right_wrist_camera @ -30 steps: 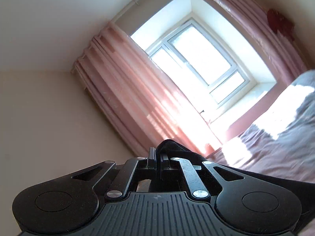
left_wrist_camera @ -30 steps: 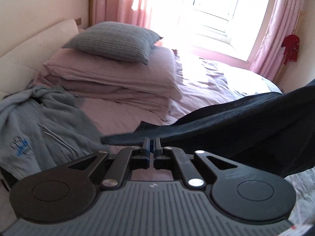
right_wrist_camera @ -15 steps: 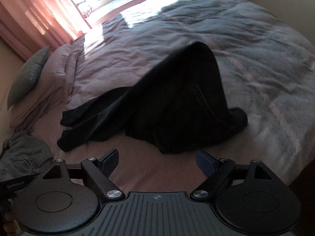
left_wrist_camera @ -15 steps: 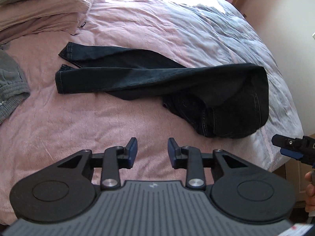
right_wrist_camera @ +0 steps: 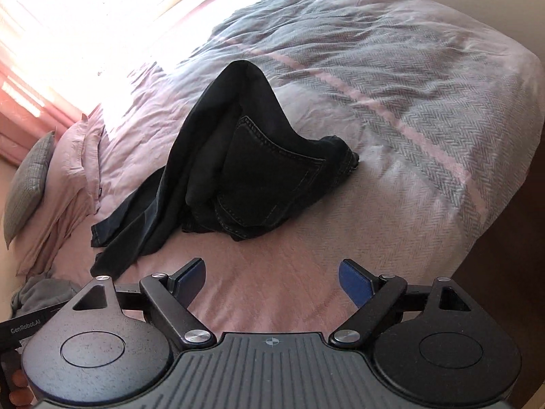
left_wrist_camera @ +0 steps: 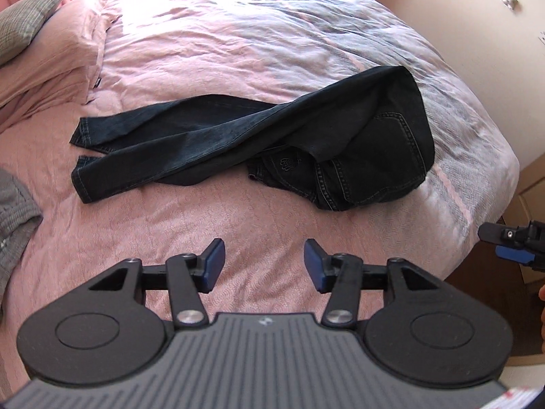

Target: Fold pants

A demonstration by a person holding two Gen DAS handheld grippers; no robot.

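Here, my left tool [left_wrist_camera: 264, 266] hung over the near part of the bed, its jaws partway apart and opening, with nothing between the blue pads [left_wrist_camera: 214, 265]; below them lay only pink cover. My right tool [right_wrist_camera: 272, 283] stood wide, also empty, pointing down at the same near stretch of the bed. In the left view its black tip with a blue pad showed at the right edge, past the bed's corner, well apart from the left tool.

The pants [left_wrist_camera: 259, 136], dark denim, lay loose on the bed ahead of both tools and touched neither. The legs ran out to the left in the left view, one crossing over the other, cuffs near the pillows. The seat end was bunched and folded over on itself to the right, a back pocket with pale stitching facing up.

The bed [right_wrist_camera: 425, 109] carried a pink quilted sheet close by and a grey herringbone duvet with pink stripes farther out. Pink pillows [left_wrist_camera: 47, 58] were stacked at the head with a grey cushion [right_wrist_camera: 29, 184] on top. A grey garment [left_wrist_camera: 17, 218] lay crumpled at the near left edge. Strong light from the window [right_wrist_camera: 78, 10] washed out the far side, beside pink curtains [right_wrist_camera: 24, 105].

A black strip at the lower left of the right view read "GenRobot.AI" [right_wrist_camera: 25, 326].
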